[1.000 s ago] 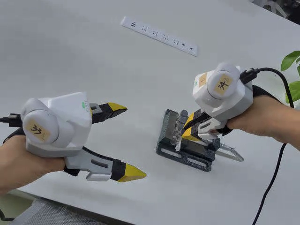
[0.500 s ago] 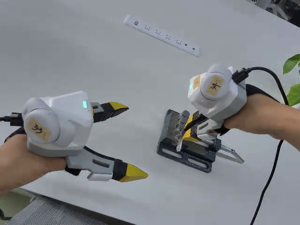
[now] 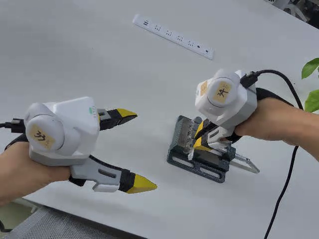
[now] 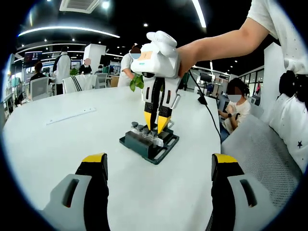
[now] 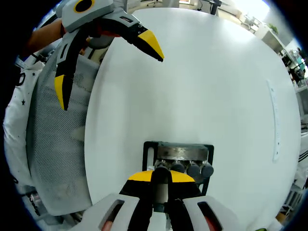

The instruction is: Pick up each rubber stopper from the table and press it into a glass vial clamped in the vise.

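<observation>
Holds the left gripper (image 3: 135, 150) at 8 o'clock in the head view, above the white table (image 3: 75, 55), its jaws spread wide with nothing between them and aimed toward 3 o'clock. Holds the right gripper (image 3: 198, 140) at 3 o'clock, tipped steeply down onto the vise (image 3: 193, 166), yellow tips close together at the row of glass vials (image 3: 188, 132) clamped there. Cannot make out anything between those tips from this view. Shows a white power strip (image 3: 173, 36) at 12 o'clock, a black cable (image 3: 251, 77) plugged into the right gripper, and green plant leaves (image 3: 312, 66) at the 3 o'clock edge.

Looks, in the right gripper view, along the right gripper (image 5: 161, 177) at 6 o'clock: fingers (image 5: 142, 177) nearly together, seemingly pinched on a dark rubber stopper (image 5: 161, 168) seated at the mouth of the end vial. Finds three more stoppered vials (image 5: 192, 170) side by side toward 3 o'clock of it, all upright in the vise (image 5: 149, 149). Catches the left gripper (image 5: 109, 77) at 11 o'clock, gaping, over the table edge and a grey mesh chair (image 5: 57, 154).

Looks, in the left gripper view, past the left gripper (image 4: 158, 161), fingers (image 4: 95, 161) far apart at 7 and 5 o'clock. Finds the vise (image 4: 153, 149) on the table straight ahead, between the two fingers in line of sight yet well apart from them. Sees the right gripper (image 4: 156, 126) standing upright over the vial row, tips down at its 3 o'clock end. Leaves the stopper hidden behind those tips here.
</observation>
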The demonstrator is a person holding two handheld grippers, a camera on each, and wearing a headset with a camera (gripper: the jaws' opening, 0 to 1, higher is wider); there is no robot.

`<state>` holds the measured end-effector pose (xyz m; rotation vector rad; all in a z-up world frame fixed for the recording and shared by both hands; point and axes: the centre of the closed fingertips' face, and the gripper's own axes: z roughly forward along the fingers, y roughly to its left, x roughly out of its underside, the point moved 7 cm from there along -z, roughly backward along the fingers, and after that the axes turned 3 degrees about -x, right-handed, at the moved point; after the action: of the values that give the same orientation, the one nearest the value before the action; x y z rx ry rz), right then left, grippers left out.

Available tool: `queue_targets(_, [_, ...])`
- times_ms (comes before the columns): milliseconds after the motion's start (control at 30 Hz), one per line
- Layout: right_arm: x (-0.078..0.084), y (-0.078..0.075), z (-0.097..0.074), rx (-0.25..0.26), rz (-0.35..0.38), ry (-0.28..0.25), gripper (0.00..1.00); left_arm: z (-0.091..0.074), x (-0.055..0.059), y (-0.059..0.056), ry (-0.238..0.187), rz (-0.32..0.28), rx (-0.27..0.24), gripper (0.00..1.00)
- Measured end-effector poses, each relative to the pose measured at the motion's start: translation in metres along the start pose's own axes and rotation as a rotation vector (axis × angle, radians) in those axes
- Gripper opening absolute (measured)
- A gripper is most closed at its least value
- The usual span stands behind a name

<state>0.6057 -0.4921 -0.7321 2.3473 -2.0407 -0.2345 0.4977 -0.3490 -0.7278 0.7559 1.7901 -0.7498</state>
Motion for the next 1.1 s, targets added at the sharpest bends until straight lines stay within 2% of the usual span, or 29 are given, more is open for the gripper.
queue_targets(100, [-0.002, -0.001, 0.000, -0.001, -0.009, 0.021, 0.05, 0.000, 0.000, -0.001, -0.001, 0.000, 0.001, 0.88])
queue_targets(300, [-0.009, 0.001, 0.001, 0.000, -0.031, 0.101, 0.05, 0.000, -0.001, -0.001, -0.004, -0.002, 0.002, 0.88])
queue_targets(433, [-0.011, -0.002, 0.002, -0.005, -0.028, 0.122, 0.05, 0.000, -0.002, -0.002, -0.004, -0.003, 0.003, 0.87])
queue_targets(633, [-0.013, -0.004, 0.003, -0.009, 0.022, 0.143, 0.06, 0.003, -0.003, -0.002, -0.011, -0.010, 0.007, 0.87])
queue_targets(800, [-0.010, -0.002, 0.003, -0.014, -0.004, 0.123, 0.07, 0.005, -0.005, -0.004, -0.013, -0.006, 0.015, 0.87])
queue_targets(1100, [-0.008, 0.000, 0.001, -0.013, 0.029, 0.070, 0.10, 0.004, -0.003, -0.006, -0.007, -0.007, 0.021, 0.86])
